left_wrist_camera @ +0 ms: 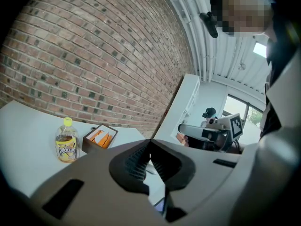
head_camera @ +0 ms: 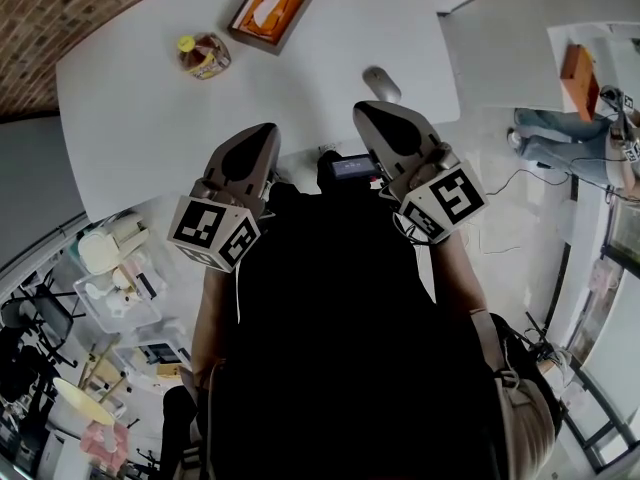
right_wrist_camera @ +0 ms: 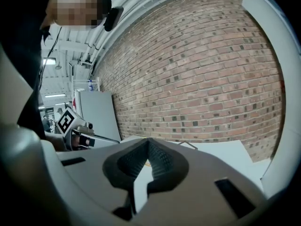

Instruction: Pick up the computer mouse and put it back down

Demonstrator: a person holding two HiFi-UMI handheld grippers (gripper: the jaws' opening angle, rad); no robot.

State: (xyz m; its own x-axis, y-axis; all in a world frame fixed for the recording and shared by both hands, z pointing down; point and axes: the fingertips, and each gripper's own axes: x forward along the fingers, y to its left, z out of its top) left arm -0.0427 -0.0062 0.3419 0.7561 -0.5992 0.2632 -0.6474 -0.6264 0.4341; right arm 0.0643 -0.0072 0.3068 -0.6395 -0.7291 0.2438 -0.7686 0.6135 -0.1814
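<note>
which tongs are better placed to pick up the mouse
Right, likely. In the head view the right tongs sit just short of the computer mouse, almost in line with it; the left tongs are farther off to its side. Both are shut and empty, so opening comes first.

Lower centre of the head view, the person's dark torso (head_camera: pixel 340 348), the grey left claw (head_camera: pixel 258 130) and the grey right claw (head_camera: pixel 376 108) cover the near edge of the white tabletop (head_camera: pixel 150 118). Upper left, the label print on the yellow-capped brown drink bottle (head_camera: pixel 204 56) is too small to read. The orange contents of the dark open box (head_camera: pixel 272 8) cannot be identified.
</note>
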